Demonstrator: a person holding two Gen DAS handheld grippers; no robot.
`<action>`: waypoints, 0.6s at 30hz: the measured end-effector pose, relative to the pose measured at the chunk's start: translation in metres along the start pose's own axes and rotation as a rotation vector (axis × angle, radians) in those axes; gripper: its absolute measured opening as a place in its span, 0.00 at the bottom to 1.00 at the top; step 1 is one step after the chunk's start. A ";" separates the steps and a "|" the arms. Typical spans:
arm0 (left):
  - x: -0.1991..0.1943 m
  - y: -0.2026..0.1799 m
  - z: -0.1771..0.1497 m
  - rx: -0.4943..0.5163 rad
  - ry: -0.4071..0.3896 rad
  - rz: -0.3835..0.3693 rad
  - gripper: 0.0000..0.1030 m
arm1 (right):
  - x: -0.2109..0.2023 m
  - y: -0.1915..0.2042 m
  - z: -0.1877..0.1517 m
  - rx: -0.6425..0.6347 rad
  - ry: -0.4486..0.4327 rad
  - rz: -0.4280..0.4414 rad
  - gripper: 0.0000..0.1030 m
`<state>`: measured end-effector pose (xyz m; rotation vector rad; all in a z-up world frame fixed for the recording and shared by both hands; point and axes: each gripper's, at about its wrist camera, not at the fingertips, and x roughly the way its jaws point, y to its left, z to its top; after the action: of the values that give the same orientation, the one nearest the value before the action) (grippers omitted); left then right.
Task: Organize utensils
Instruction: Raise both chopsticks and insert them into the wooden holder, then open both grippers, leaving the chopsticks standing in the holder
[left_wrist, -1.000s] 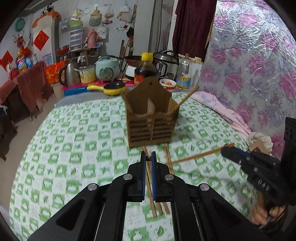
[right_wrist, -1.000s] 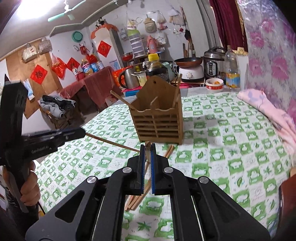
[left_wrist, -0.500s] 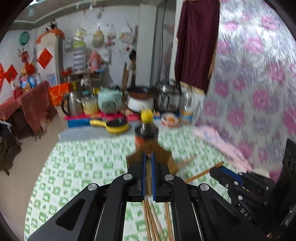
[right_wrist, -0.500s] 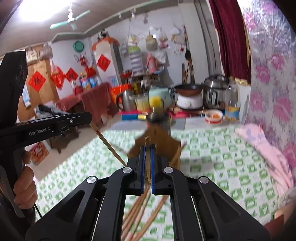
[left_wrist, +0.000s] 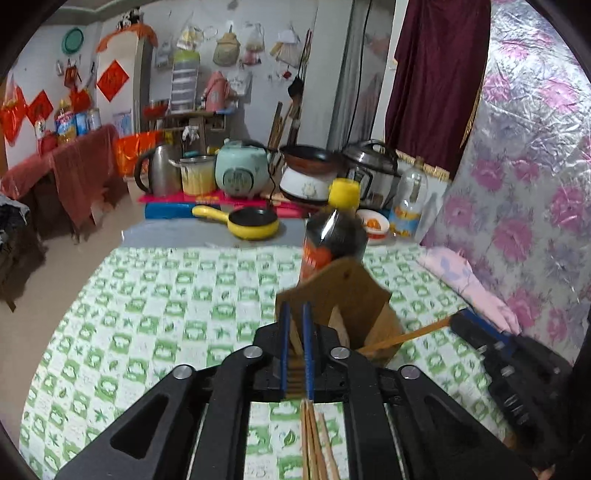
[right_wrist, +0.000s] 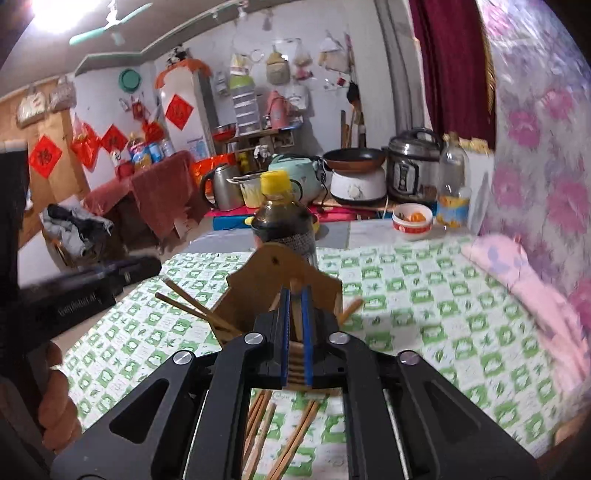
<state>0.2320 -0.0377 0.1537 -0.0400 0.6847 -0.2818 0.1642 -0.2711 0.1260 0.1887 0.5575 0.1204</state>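
Observation:
A wooden slatted utensil holder (left_wrist: 354, 291) (right_wrist: 280, 280) stands on the green-checked tablecloth. My left gripper (left_wrist: 295, 332) is shut on a wooden chopstick, right in front of the holder's top. My right gripper (right_wrist: 295, 321) is shut on a chopstick too, its tip over the holder. In the left wrist view the right gripper (left_wrist: 498, 350) holds its chopstick (left_wrist: 406, 336) slanting into the holder. Two chopsticks (right_wrist: 188, 306) lean out of the holder's left side. Loose chopsticks (left_wrist: 314, 443) (right_wrist: 266, 424) lie on the cloth below the grippers.
A dark sauce bottle (left_wrist: 332, 240) (right_wrist: 284, 221) with a yellow cap stands just behind the holder. A yellow pan (left_wrist: 251, 221), kettle, cookers, a bowl (right_wrist: 412, 218) and a plastic bottle crowd the table's far end. Pink cloth (right_wrist: 517, 273) lies at the right edge.
Both grippers rose from the table and moved forward to the holder's top, each carrying a chopstick. The right gripper's chopstick now slants into the holder.

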 end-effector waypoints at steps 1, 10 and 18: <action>-0.002 0.002 -0.003 0.002 -0.006 0.004 0.38 | -0.007 -0.002 -0.002 0.007 -0.015 0.010 0.13; -0.029 0.014 -0.034 -0.020 -0.037 0.005 0.71 | -0.054 0.004 -0.022 -0.026 -0.078 0.005 0.45; -0.031 0.021 -0.091 -0.022 0.030 0.019 0.86 | -0.059 -0.006 -0.066 0.033 -0.014 0.025 0.64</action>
<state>0.1568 -0.0035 0.0997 -0.0501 0.7175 -0.2573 0.0792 -0.2774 0.1002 0.2287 0.5431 0.1338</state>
